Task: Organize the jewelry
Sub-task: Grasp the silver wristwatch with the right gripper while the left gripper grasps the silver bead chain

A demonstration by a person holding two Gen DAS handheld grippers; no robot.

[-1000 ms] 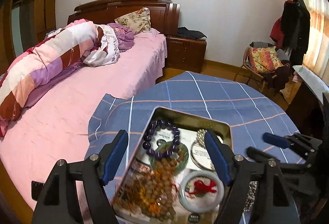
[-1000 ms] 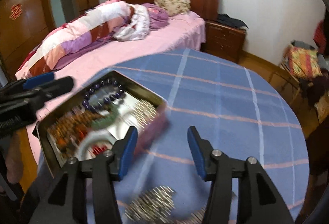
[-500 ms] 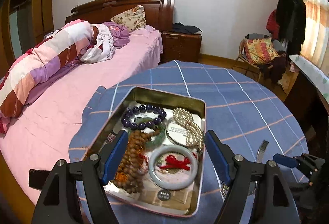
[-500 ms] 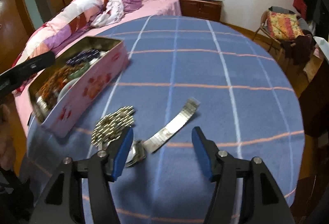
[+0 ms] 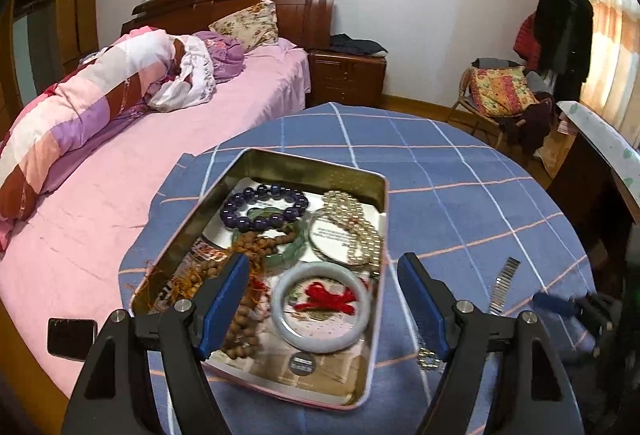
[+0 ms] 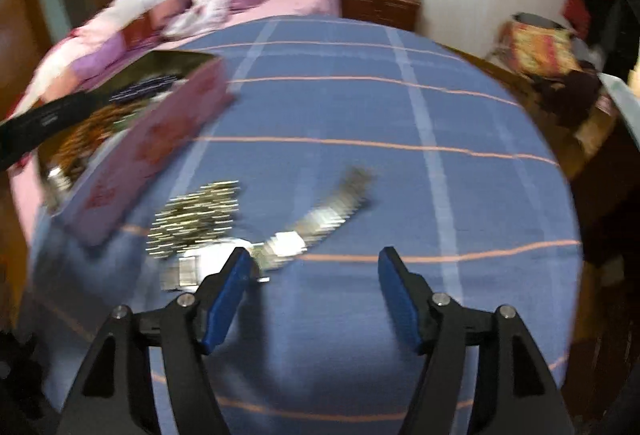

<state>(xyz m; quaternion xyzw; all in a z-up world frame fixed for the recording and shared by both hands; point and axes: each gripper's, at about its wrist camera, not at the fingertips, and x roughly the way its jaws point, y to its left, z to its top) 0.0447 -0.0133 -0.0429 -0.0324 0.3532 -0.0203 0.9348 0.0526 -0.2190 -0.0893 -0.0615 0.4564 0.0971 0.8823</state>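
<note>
Left gripper (image 5: pixel 320 301) wide open, nothing between the pads, hanging over the near end of the tin box (image 5: pixel 352 171). Right gripper (image 6: pixel 312 289) also empty, jaws opening, poised over the blue checked tablecloth (image 6: pixel 400 115).

Seen from the left wrist view, going left to right: brown wooden bead string (image 5: pixel 240 263) at 9 o'clock inside the tin, purple bead bracelet (image 5: pixel 264 205) at 11 o'clock, pale jade bangle (image 5: pixel 324 305) with a red thread knot at 6 o'clock, pearl strand (image 5: pixel 358 227) at 2 o'clock against the right wall. Outside the tin, at 3 o'clock on the cloth, a metal watch band (image 5: pixel 504 285), with the right gripper's blue tip just beyond.

Seen from the right wrist view, heavily blurred: tin at 10 o'clock, a loose silvery beaded piece (image 6: pixel 196 217) just ahead of the left pad, watch band (image 6: pixel 320 219) running from centre toward 1 o'clock.

Risks, as a judgement:
- Closing off-centre on the flat, slim band, so pads scrape cloth and pinch fabric instead.
- Left pad snagging the silvery piece lying beside the band, dragging both along.
- Bunched cloth tugging the tin, which sits near the table edge at 9 o'clock beside the bed.
- Dropping a long band onto the crowded tin and tangling it with pearls or bead strings.
</note>
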